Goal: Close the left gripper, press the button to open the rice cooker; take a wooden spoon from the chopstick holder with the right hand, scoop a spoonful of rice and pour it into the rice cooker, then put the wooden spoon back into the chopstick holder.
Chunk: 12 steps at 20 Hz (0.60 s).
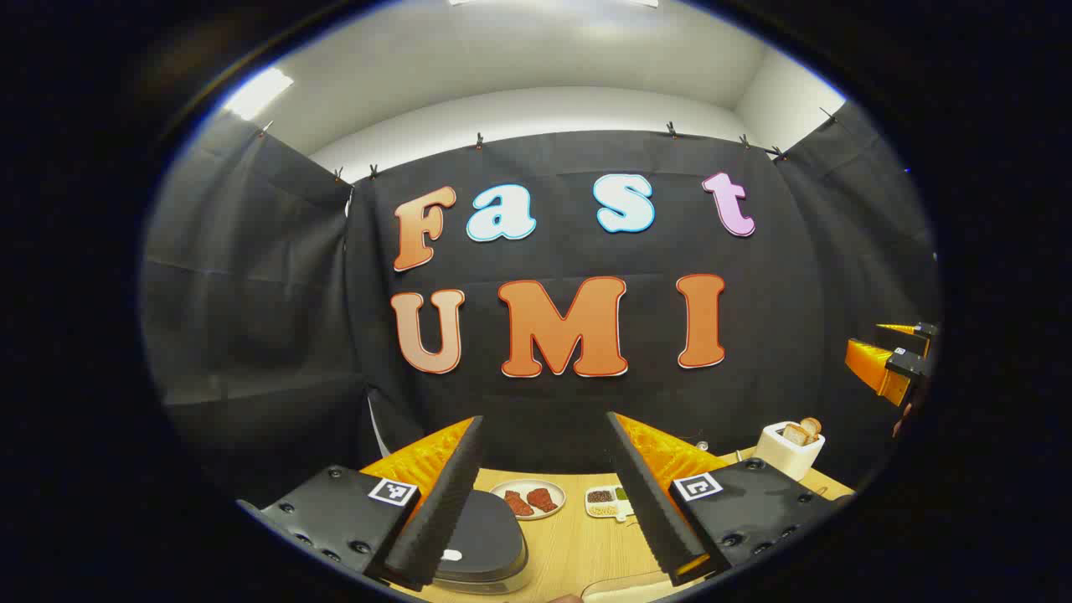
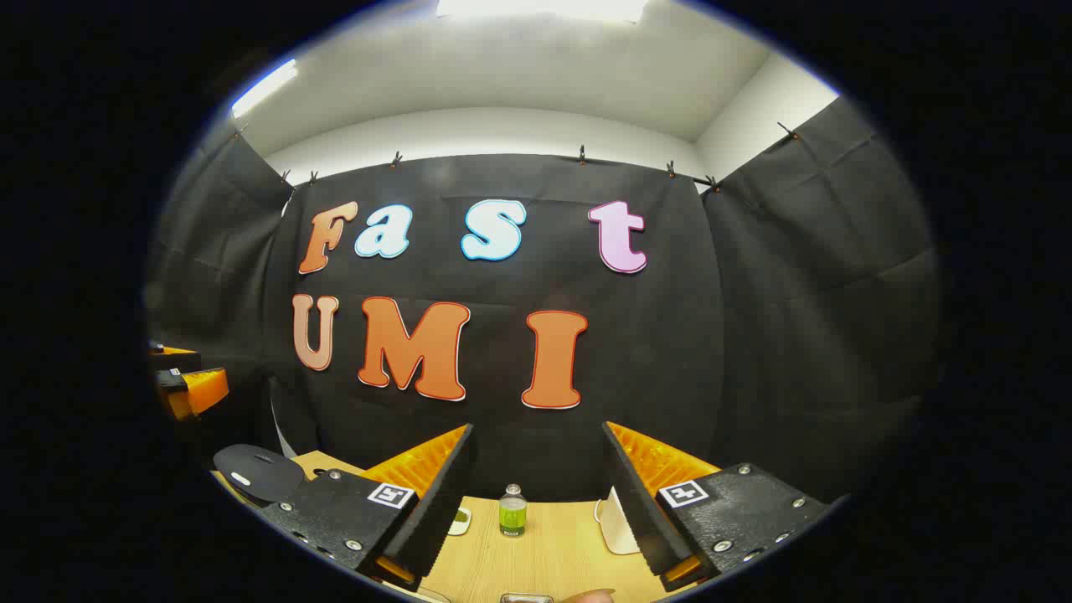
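Note:
The rice cooker, with a dark lid and a silvery rim, sits low on the wooden table; its lid is down and a small white button shows at the front. My left gripper hangs above the table, open, with nothing between its fingers; the left finger overlaps the cooker. In the right gripper view the cooker lies far left. My right gripper is open and empty too, held above the table. Each gripper appears at the other view's edge: right gripper, left gripper.
A plate with red pieces and a small divided dish lie behind the cooker. A white toaster with bread stands at the back right. A small green bottle and a white container stand ahead of the right gripper.

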### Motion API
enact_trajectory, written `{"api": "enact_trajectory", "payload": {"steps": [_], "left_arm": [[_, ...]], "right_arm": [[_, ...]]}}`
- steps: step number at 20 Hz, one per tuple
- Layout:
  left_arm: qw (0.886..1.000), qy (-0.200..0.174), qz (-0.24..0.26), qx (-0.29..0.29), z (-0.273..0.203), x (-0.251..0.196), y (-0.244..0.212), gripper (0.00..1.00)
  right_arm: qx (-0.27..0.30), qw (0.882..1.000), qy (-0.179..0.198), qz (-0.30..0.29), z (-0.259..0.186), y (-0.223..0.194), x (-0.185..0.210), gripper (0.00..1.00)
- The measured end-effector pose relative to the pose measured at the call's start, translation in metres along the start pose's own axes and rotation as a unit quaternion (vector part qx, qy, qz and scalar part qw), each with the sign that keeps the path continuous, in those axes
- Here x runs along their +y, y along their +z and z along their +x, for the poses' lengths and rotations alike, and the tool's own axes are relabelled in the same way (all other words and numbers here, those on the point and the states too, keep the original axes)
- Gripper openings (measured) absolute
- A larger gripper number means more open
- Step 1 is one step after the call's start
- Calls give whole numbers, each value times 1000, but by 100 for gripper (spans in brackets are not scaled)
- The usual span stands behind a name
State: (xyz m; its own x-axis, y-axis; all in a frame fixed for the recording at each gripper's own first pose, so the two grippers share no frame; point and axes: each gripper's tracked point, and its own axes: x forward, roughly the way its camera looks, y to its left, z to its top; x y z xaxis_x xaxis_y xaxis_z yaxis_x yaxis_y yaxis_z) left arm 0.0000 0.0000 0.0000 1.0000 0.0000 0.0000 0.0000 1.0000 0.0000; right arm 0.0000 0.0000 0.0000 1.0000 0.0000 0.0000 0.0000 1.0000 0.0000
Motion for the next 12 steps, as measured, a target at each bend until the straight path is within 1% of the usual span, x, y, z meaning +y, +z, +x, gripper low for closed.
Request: {"api": "enact_trajectory", "payload": {"steps": [6,12], "left_arm": [[1000,-14,4,-9,5,-11,5,88],[1000,-16,8,-7,6,-12,4,88]], "right_arm": [[-3,1000,-5,-2,0,3,-7,91],[-2,1000,-8,-3,0,1,-7,91]]}}
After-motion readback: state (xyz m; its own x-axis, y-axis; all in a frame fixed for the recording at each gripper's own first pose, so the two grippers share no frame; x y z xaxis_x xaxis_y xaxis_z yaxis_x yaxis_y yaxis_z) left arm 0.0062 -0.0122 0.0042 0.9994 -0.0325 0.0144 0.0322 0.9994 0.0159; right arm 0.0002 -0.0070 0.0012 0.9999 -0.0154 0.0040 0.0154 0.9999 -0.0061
